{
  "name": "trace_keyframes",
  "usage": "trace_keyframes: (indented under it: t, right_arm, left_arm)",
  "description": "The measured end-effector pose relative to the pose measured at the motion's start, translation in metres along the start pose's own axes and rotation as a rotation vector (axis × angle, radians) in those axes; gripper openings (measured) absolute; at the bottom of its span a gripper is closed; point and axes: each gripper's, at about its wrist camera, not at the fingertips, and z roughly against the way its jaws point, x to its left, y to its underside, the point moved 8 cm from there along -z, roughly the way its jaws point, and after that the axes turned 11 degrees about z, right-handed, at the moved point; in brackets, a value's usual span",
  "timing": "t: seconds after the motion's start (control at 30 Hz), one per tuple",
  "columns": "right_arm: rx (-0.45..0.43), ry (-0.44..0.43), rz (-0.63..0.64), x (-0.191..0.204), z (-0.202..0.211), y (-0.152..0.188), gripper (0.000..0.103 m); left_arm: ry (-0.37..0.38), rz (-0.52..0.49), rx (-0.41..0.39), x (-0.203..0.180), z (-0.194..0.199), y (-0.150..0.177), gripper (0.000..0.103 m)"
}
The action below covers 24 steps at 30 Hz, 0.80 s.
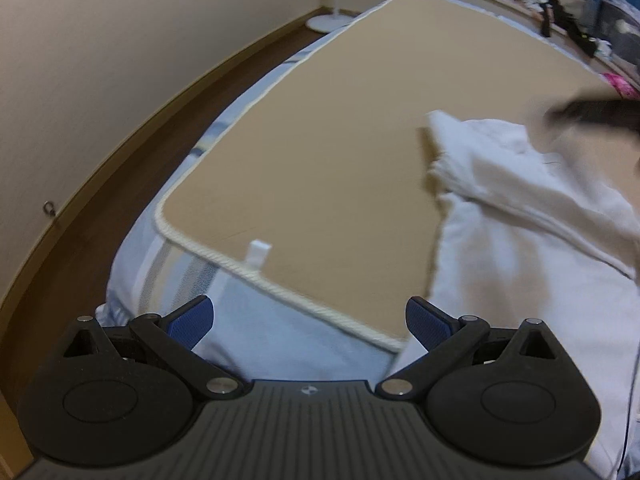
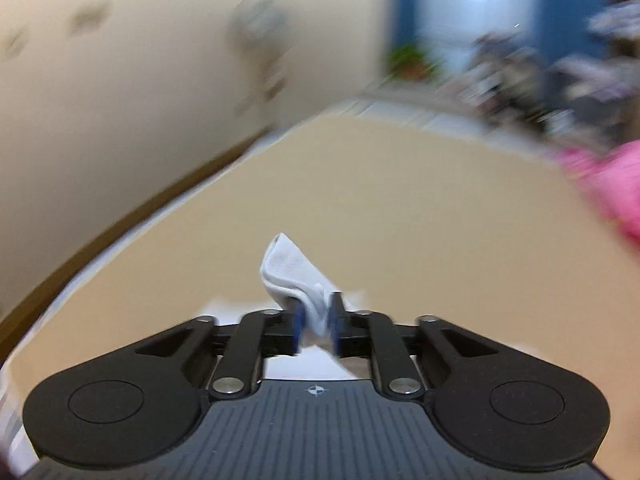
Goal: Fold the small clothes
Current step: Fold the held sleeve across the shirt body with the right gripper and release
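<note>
The left gripper hangs with its blue pads spread wide and nothing between them, above the near edge of a tan mat on a bed. A white garment lies rumpled on the mat's right side — one fold raised toward a dark, blurred shape at the frame's edge. The right gripper is clamped on a bunched corner of white cloth, which sticks up past the fingertips over the mat. That view is motion-blurred — a pink item shows at right.
</note>
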Motion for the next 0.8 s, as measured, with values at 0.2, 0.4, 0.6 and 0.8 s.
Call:
trace_keyframes:
  t: [0.2,0.4,0.6,0.8]
  right_arm:
    - [0.091,-0.044,-0.012,0.01,0.008,0.072,0.053]
    - [0.103,0.218,-0.184,-0.118,0.078,0.147,0.054]
    - [0.145,0.321,-0.342,-0.186,0.122,0.217,0.054]
    - [0.168,0.305,-0.436,-0.189,0.101,0.25,0.054]
  left_arm:
    - [-0.003,-0.037,-0.024,0.002,-0.014,-0.002,0.102]
    - [0.195,-0.103,-0.083,-0.068,-0.024,-0.038,0.102]
    - [0.365,-0.066,0.047,-0.152,-0.068,-0.09,0.102]
    - [0.334,-0.073,0.245,-0.206,-0.137,-0.108,0.09]
